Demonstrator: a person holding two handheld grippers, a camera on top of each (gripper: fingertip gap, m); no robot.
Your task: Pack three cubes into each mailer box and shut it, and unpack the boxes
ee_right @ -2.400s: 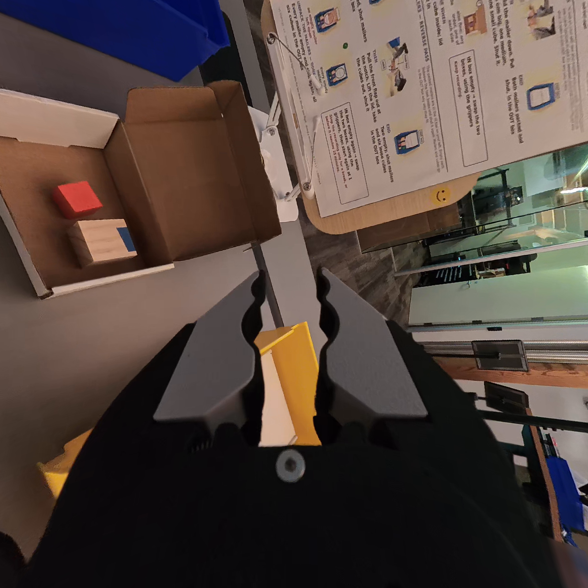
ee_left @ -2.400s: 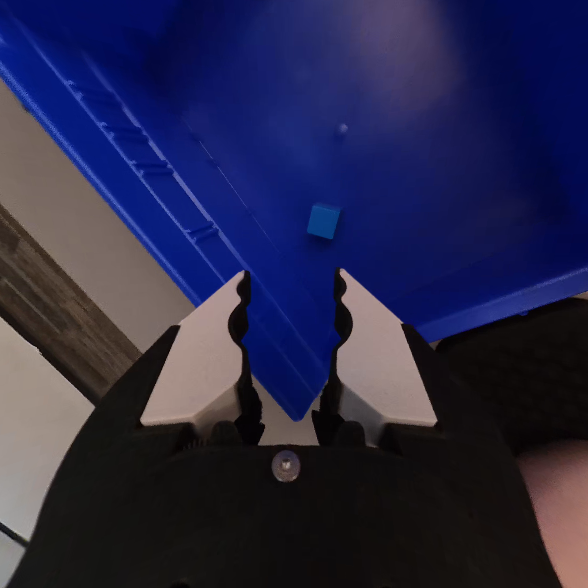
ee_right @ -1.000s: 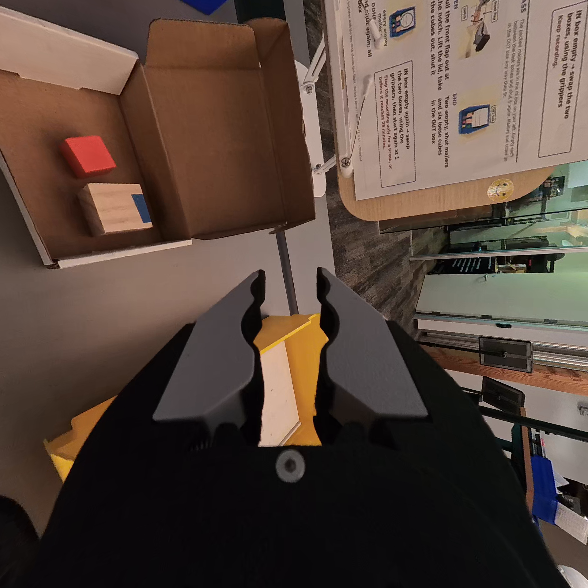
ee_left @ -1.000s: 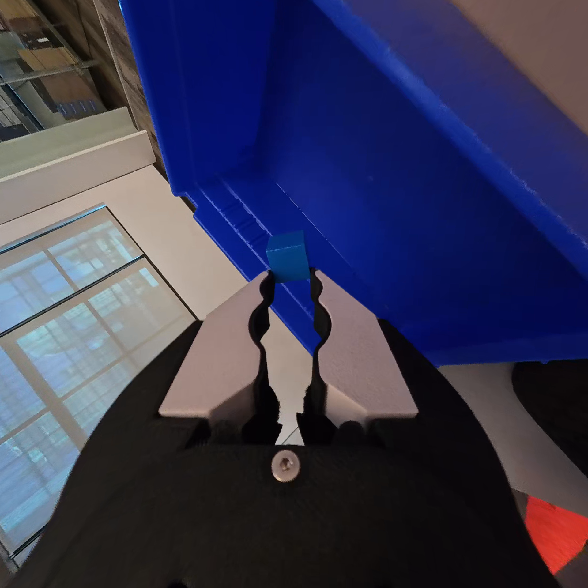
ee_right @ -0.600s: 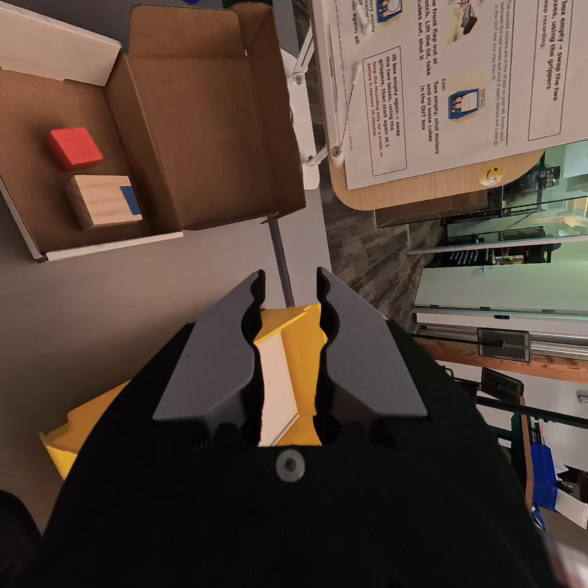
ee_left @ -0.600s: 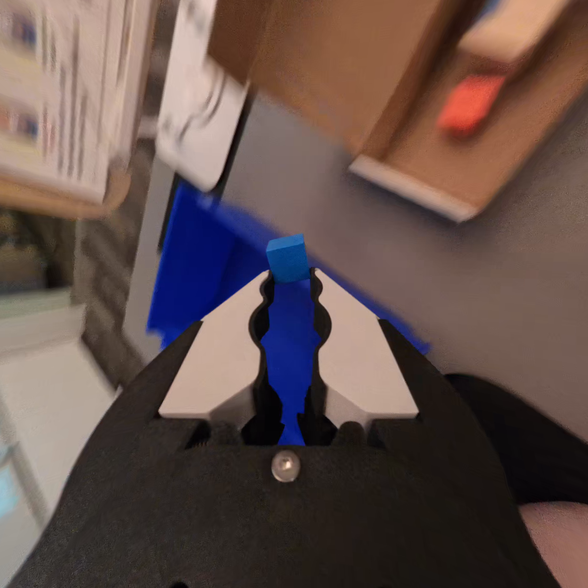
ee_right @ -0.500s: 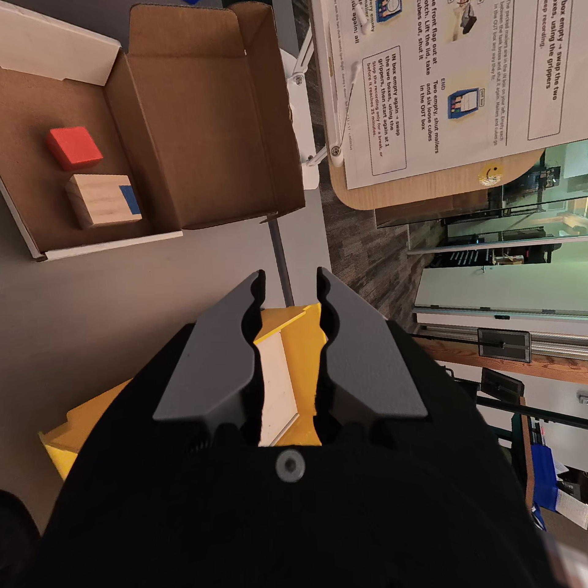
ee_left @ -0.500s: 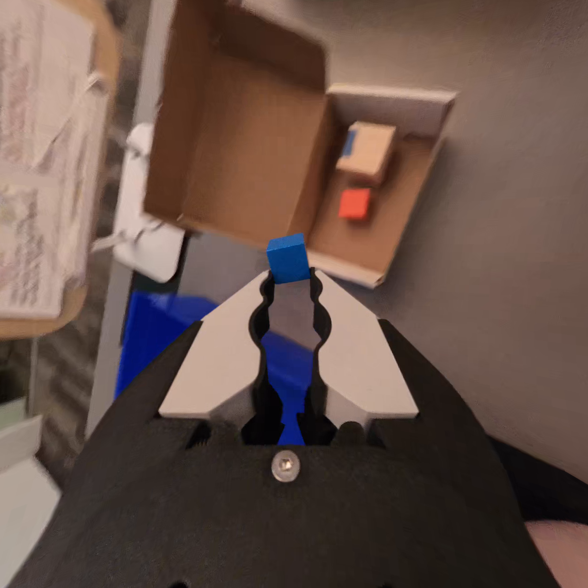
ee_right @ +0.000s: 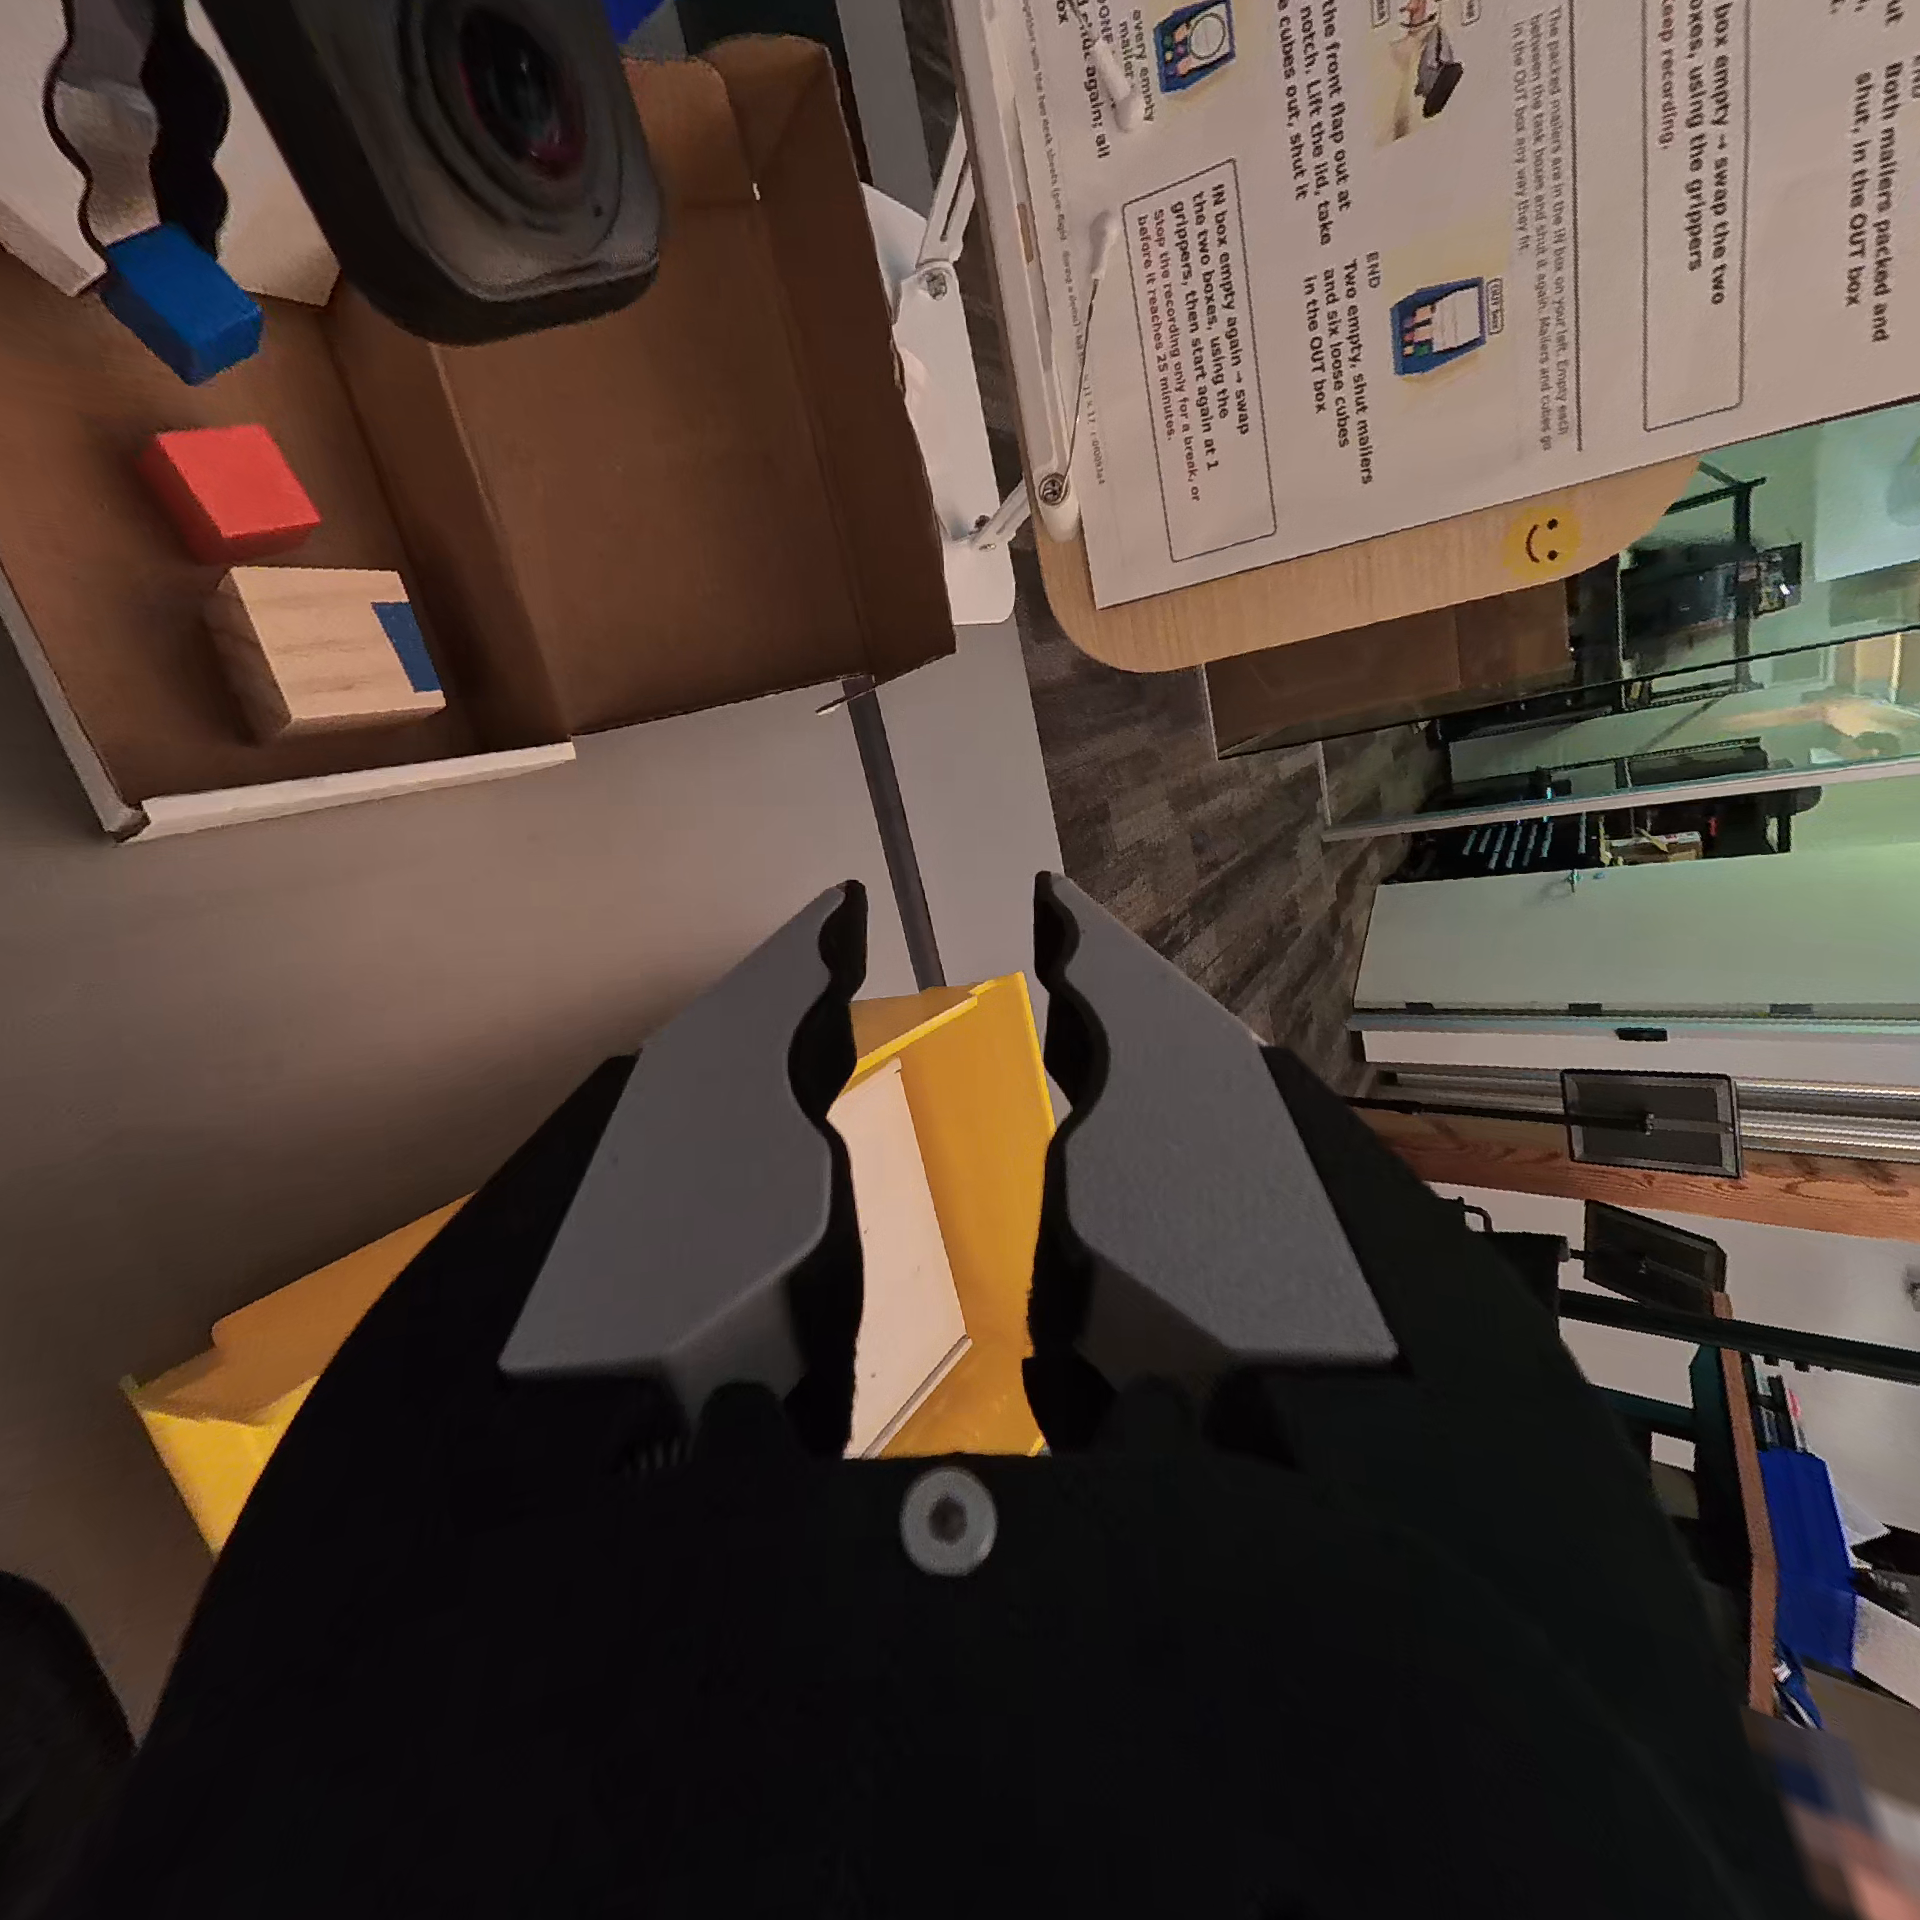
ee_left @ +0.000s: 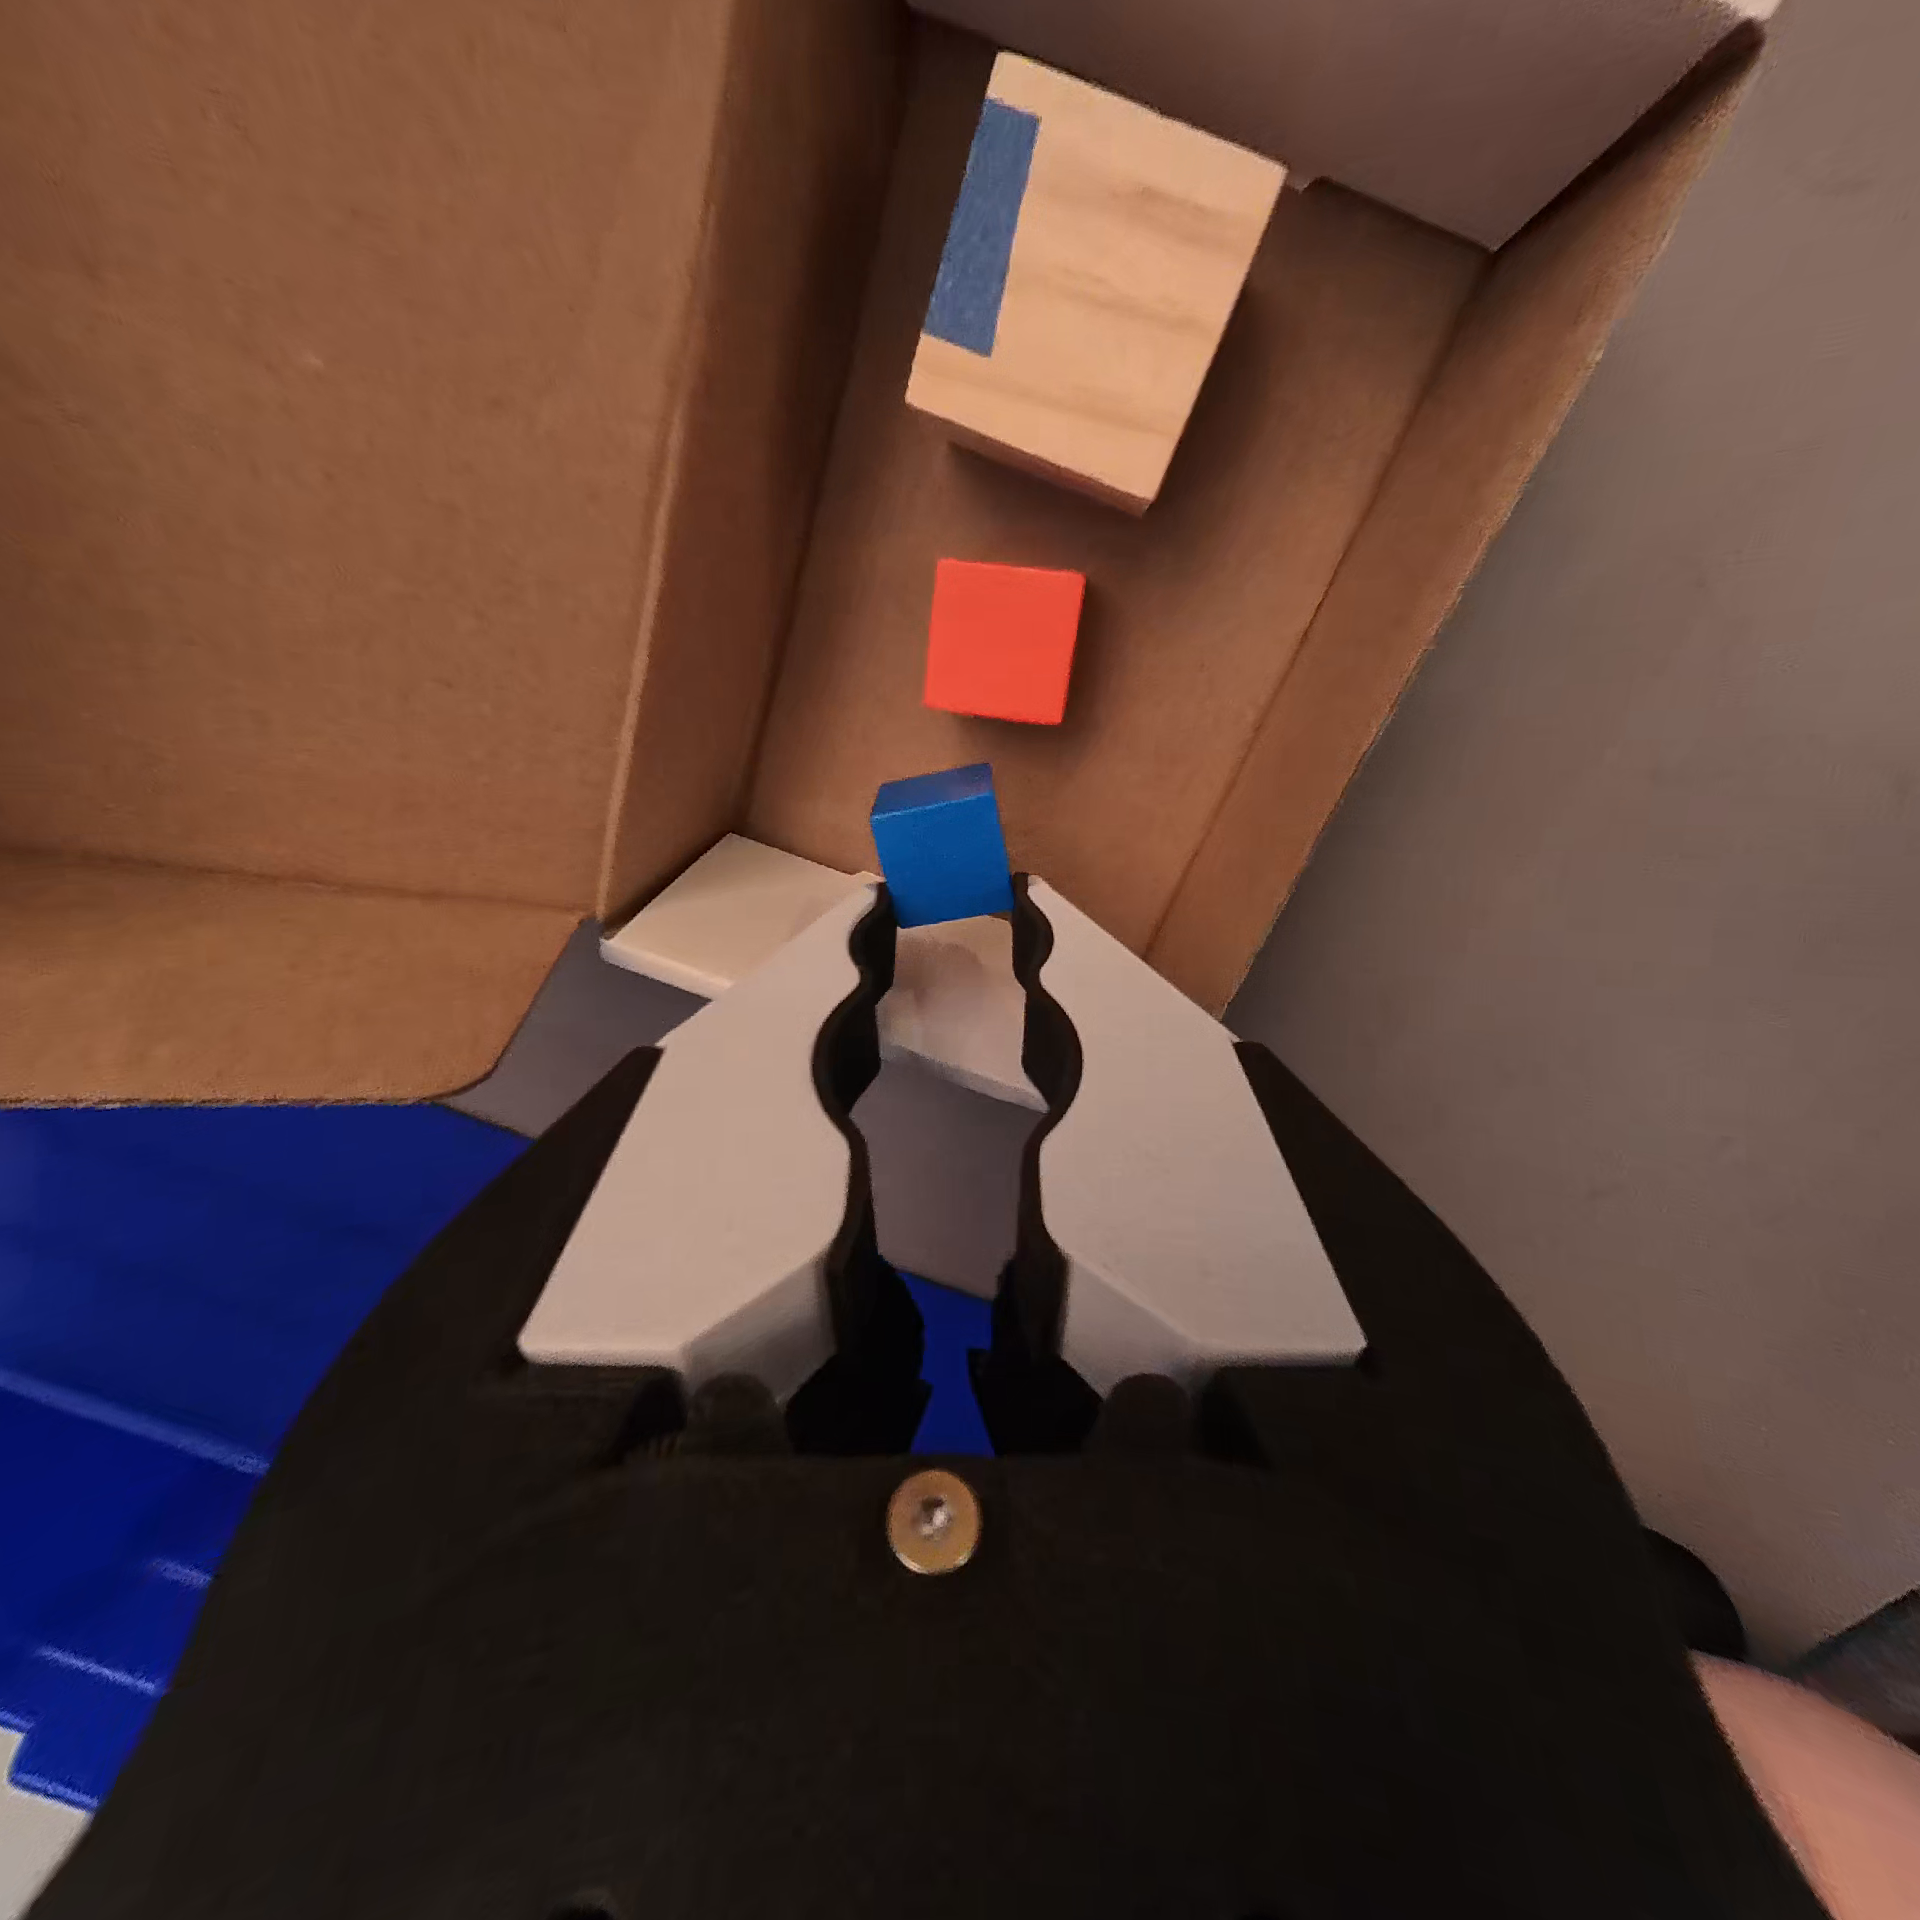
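Left wrist view: left gripper [ee_left: 945, 902] clamped on blue cube [ee_left: 940, 852], swung from blue bin [ee_left: 208, 1299] to over open mailer box [ee_left: 1351, 520] | red cube [ee_left: 1004, 641], wooden cube [ee_left: 1101, 281] inside | third cube ready to drop | right gripper [ee_right: 948, 904] apart, empty, above yellow bin [ee_right: 966, 1060].

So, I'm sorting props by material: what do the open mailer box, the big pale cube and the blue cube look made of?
Mailer box: matte brown cardboard inside, white outside, with folded flaps. Pale cube: bare wood, judging by visible grain, with a blue patch on one face. Blue cube in the left gripper: evenly painted, smooth; wood or plastic underneath, can't tell.
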